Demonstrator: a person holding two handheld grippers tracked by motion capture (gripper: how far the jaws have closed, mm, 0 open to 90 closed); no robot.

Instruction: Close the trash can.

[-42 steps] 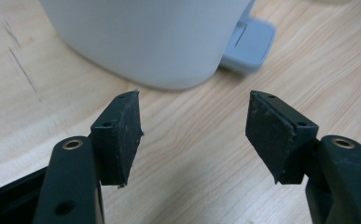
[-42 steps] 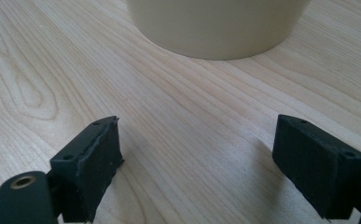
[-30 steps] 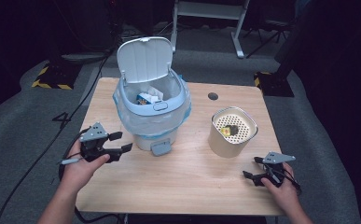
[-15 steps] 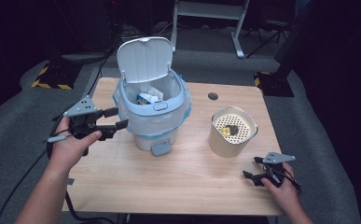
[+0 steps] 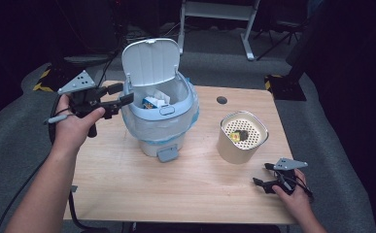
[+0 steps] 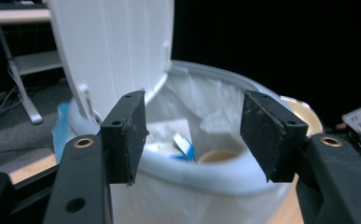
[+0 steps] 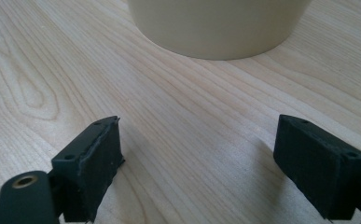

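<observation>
A pale blue pedal bin (image 5: 159, 128) lined with a clear bag stands mid-table, its white lid (image 5: 149, 63) tipped up. Paper and carton scraps (image 5: 151, 102) lie inside. My left gripper (image 5: 121, 93) hovers in the air at the bin's left rim, pointing at the opening. Its jaws have just been closing a little, stand apart, and have nothing between them. In the left gripper view the left gripper (image 6: 192, 126) frames the rim (image 6: 225, 175), the scraps (image 6: 180, 142) and the lid (image 6: 113, 42). My right gripper (image 5: 261, 174) rests open on the table at the front right.
A beige round container (image 5: 234, 145) with a perforated insert holding a yellow and dark bit stands right of the bin; its wall (image 7: 215, 23) rises ahead of the right gripper (image 7: 199, 158). The bin's pedal (image 5: 167, 154) sticks out in front. A cable hole (image 5: 221, 100) marks the wooden table (image 5: 142, 189).
My left gripper has risen from beside the bin's base up to its rim and moved farther back. The right gripper has stayed put.
</observation>
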